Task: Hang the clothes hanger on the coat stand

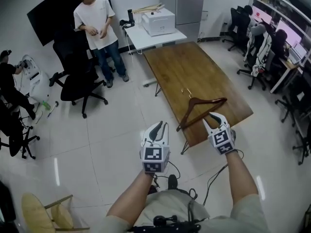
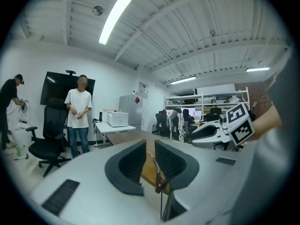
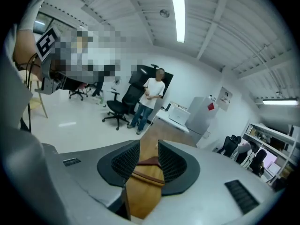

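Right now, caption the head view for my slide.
Left gripper and right gripper held before a wooden hanger lying at the near end of a table.

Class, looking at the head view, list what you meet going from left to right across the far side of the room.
Person in black clothes → standing person in a white T-shirt → white box-shaped printer on a white table → black office chair.

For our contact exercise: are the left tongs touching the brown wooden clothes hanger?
Apart. Head view shows floor between the left tongs and the brown wooden clothes hanger.
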The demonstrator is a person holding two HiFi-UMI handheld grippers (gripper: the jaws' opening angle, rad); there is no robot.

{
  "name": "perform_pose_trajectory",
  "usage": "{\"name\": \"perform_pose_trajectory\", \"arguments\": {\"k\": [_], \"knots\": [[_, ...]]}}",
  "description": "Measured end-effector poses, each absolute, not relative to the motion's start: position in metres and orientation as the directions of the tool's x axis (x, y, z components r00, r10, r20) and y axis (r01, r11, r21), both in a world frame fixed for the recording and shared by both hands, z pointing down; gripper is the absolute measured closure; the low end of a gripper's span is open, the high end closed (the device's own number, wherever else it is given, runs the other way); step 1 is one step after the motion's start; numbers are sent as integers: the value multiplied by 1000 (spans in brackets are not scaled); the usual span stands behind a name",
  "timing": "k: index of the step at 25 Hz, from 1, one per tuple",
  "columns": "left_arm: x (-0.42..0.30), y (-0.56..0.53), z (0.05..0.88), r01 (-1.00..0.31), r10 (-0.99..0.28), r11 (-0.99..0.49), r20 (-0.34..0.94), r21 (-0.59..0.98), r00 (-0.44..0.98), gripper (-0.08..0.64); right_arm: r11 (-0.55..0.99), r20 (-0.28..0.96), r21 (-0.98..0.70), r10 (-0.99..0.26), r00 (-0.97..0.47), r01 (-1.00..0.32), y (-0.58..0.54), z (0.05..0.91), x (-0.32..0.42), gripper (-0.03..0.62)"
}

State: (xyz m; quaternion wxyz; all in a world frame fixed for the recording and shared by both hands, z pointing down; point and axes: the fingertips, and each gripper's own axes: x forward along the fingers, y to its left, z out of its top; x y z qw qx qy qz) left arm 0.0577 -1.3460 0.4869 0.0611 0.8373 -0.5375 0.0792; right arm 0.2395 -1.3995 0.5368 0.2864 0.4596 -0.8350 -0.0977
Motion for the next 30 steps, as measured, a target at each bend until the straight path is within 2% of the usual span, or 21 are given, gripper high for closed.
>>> {"name": "perform_pose_trajectory", "arguments": {"k": [5, 9, 14, 20, 25, 26, 30], "knots": [[68, -1436, 538, -879, -844, -477, 262, 31, 467, 488, 624, 527, 509, -771, -358, -593, -1477, 595, 248, 474], [104, -1496, 570, -884, -831, -465, 328, 34, 450, 488, 750, 682, 528, -654, -327, -399, -1537, 654, 287, 457], [163, -1604, 619, -925, -842, -376, 399, 47, 362, 488, 870, 800, 464, -492, -344, -165, -1655, 730, 338, 445], [197, -1711, 689, -957, -847, -282, 452, 62, 279, 488, 948, 913, 297, -247, -326, 113, -1746, 836, 358, 437], [186, -1739, 713, -969, -849, -234, 470, 77, 242, 488, 980, 950, 102, -45, -310, 170, -1763, 864, 351, 451], [184, -1741, 714, -971, -849, -226, 472, 80, 237, 488, 982, 952, 74, -18, -307, 174, -1763, 866, 350, 477], [177, -1743, 713, -974, -846, -209, 484, 90, 226, 488, 967, 963, 55, 15, -271, 248, -1755, 863, 346, 511]]}}
